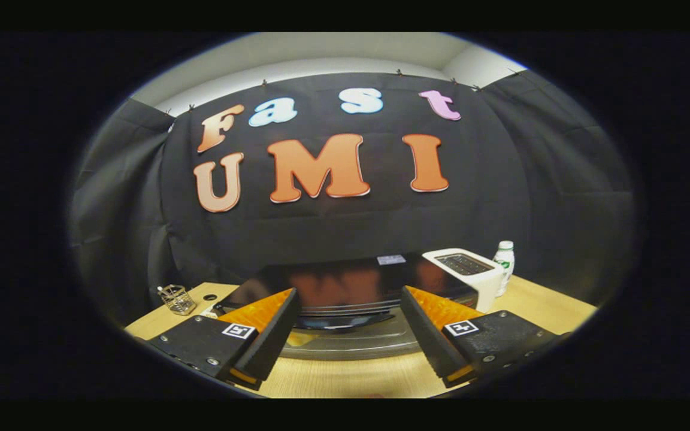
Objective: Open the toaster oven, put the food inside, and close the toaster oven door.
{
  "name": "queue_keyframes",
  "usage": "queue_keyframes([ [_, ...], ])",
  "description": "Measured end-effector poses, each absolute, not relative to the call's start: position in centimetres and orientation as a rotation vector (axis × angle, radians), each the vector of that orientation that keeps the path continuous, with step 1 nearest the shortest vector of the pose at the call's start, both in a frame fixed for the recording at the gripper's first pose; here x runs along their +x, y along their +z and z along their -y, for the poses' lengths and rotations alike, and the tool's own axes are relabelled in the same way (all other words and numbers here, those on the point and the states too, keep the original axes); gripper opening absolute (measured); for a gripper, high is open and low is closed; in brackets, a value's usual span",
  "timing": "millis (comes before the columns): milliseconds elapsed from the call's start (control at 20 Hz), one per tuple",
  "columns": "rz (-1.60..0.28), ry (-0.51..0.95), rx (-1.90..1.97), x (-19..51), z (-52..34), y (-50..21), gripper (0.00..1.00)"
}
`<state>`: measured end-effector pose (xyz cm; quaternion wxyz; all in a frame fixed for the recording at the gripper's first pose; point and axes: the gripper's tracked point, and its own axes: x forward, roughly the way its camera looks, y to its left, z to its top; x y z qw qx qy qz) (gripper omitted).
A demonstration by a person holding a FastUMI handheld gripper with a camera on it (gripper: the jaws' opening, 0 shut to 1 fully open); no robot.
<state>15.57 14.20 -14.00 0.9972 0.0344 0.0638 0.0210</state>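
Gaping wide, the tongs [348,335] frame the toaster oven [345,290] just ahead.

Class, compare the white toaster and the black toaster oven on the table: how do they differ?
The toaster is white and matte; the toaster oven is black and glossy, mirroring the wall. The toaster is narrow, beyond the open gripper's fingers; the toaster oven is wide, just ahead between them. Both stand on the wooden table.

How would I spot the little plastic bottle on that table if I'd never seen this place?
Find the black toaster oven on the wooden table, just ahead of the open gripper. Beside it stands a white toaster. The bottle stands upright right beside that: small, pale, white-capped, with a green label.
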Motion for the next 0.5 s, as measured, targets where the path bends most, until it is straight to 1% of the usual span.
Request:
queue_keyframes([
  [300, -0.119, 0.076, 0.064, 9.4, -10.9, -8.0, 0.99],
  [500, -0.118, 0.102, -0.011, 5.1, -9.6, -6.3, 0.99],
])
